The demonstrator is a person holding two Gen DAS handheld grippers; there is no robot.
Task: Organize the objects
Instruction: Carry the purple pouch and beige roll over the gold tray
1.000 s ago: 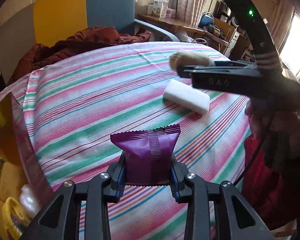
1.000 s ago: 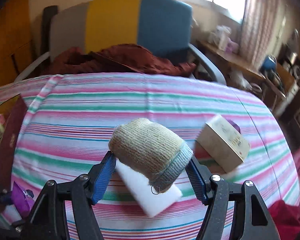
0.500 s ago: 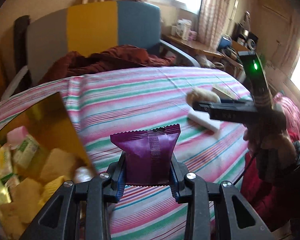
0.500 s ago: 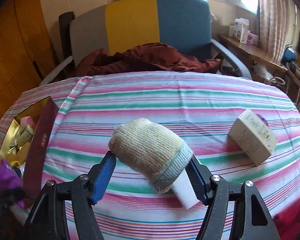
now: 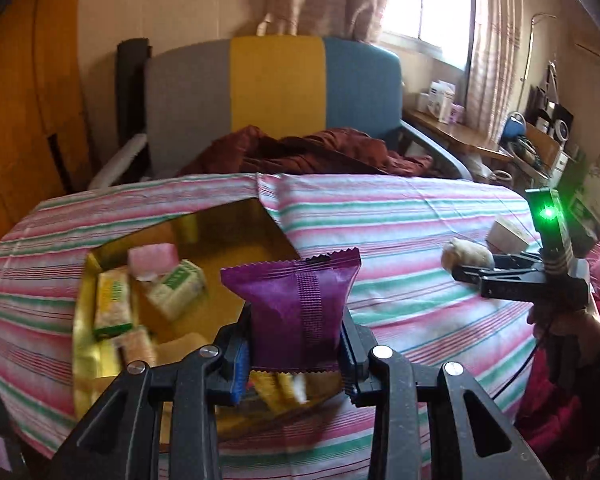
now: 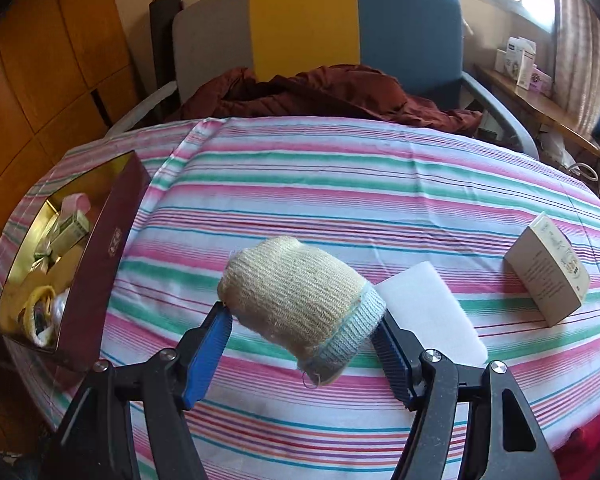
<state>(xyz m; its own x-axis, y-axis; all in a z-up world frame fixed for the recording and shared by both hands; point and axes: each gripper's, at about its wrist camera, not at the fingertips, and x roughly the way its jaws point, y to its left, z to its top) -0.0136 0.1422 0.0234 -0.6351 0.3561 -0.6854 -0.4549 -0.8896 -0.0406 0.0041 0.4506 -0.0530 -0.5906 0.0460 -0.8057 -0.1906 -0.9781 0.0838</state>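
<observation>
Left gripper [image 5: 296,364]: jaws are clenched on a purple crinkle-edged foil snack packet [image 5: 296,304], which is being held upright by its lower half, over the near edge of the open gold-lined box with maroon walls [image 6: 116,248]. The packet is being judged as light, puffy and thin-skinned. The film is looking slippery and crushable, so a side pinch low on the body, as now, is being considered adequate; the sealed serrated ends would be the stiffer alternative. No hard squeeze is being called for.

Right gripper [image 6: 304,348]: jaws are grasping a rolled beige knitted sock with a pale blue cuff [image 6: 300,300], held clear above the pink, green and white striped cloth on the worktop [image 6: 340,184]. The sock is being judged as soft, light and compressible, with high friction against the blue ribbed pads. The grip is sitting across the roll near the cuff end, and a loose thread is hanging below. The roll may be unwinding if only the outer layer is being pinched, so a grip across the full bundle is being preferred.

Not held: a white rectangular foam-like block [image 6: 428,304] and a small cream cardboard carton [image 6: 548,276] are lying on the cloth, apart from each other. The box is already holding small wrapped items; exact contents are not being resolved.
</observation>
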